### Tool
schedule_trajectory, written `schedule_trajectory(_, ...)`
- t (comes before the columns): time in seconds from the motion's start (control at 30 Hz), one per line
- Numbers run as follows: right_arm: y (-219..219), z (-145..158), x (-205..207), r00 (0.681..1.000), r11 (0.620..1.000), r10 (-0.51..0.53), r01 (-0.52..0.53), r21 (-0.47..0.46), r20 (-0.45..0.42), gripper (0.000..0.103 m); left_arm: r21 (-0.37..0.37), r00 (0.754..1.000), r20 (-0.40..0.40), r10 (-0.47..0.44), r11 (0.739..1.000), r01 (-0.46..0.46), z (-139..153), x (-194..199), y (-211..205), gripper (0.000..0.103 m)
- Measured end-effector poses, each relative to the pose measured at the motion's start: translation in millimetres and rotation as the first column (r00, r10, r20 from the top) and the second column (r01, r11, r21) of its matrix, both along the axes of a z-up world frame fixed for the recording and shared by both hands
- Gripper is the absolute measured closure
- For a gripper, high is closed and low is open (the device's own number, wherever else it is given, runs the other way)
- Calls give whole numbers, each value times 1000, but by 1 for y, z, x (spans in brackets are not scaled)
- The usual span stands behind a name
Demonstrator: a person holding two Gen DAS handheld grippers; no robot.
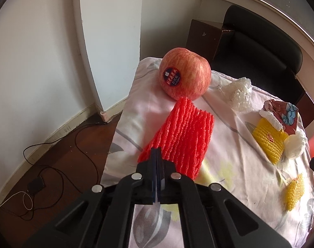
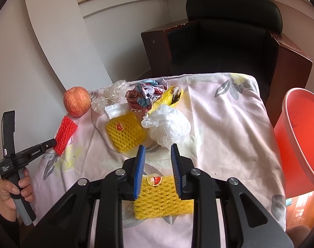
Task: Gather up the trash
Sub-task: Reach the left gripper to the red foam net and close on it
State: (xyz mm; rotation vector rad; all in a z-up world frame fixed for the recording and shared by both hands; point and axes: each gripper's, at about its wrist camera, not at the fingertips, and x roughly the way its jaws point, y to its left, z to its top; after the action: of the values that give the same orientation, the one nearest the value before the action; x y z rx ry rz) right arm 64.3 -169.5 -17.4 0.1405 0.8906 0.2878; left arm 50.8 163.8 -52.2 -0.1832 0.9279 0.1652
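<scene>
A red foam fruit net [image 1: 181, 136] lies on the cloth-covered table [image 1: 229, 165], just in front of an apple [image 1: 184, 74]. My left gripper [image 1: 156, 150] is shut on the net's near edge; the right wrist view shows its tip against the red foam net [image 2: 65, 134]. My right gripper [image 2: 157, 146] is open and hovers over a flat yellow foam net [image 2: 163, 198] on the cloth, with nothing pinched between its blue pads [image 2: 139, 169]. A second yellow net [image 2: 125, 133] with a white foam piece lies further back.
A white plastic bag ball [image 2: 169, 128], bubble wrap [image 2: 115, 88] and a crumpled printed wrapper [image 2: 144, 97] lie at the back of the table. An orange bucket [image 2: 301, 134] stands off the right edge. A black chair [image 2: 229, 31] is behind. Cables lie on the floor [image 1: 53, 155].
</scene>
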Motion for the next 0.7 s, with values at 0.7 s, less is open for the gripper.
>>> schedule_trajectory(0.7, -1, 3, 20, 1000, 1000, -2, 2, 5, 9, 59, -125, 999, 32, -33, 991, 37, 17, -8, 10, 69)
